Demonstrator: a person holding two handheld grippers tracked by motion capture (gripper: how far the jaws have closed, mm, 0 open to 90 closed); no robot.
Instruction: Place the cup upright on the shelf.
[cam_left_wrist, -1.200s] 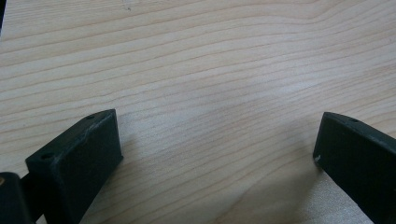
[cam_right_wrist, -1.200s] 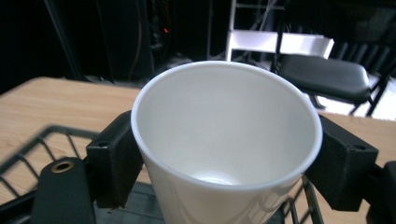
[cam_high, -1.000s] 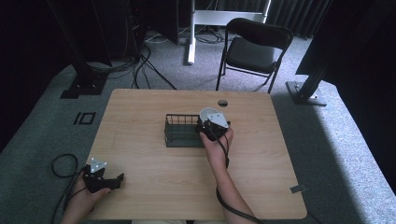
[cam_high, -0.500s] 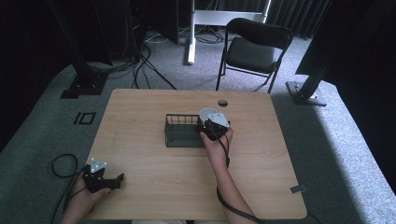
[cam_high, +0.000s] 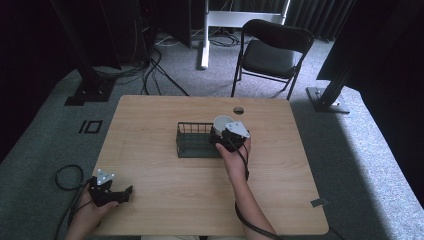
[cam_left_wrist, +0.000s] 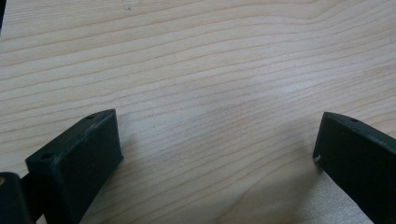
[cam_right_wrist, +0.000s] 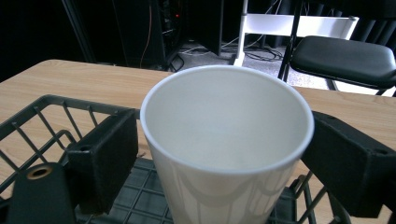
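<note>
A person sits at the near edge of a light wooden table (cam_high: 165, 115), a gripper in each hand. The right gripper (cam_high: 226, 137) is out near the middle of the table, at the right end of a dark wire basket (cam_high: 192, 141). Between its jaws is a white paper cup (cam_high: 220, 122), upright with its mouth open to the ceiling. In the right gripper view the cup (cam_right_wrist: 226, 140) stands between the two black jaws, one on either side just below the rim, and both seem to touch its wall, though the contact itself is hard to make out from this angle. The cup is empty as far as its inside can be seen. Its lower part sits over the grid floor of the basket (cam_right_wrist: 60, 105), inside the right-hand end; whether its base rests on the grid or hangs just above it I cannot tell.

The left gripper (cam_high: 116, 195) lies low at the near left corner of the table, well apart from the basket and cup, with its cable curling off over the table's edge onto the grey carpet (cam_high: 45, 150). In the left gripper view its jaws are spread wide with nothing between them but bare wood grain (cam_left_wrist: 210, 93).

Beyond the far edge of the table stands a black folding chair (cam_high: 272, 52), and a small round hole (cam_high: 238, 110) shows in the tabletop just behind the cup.
</note>
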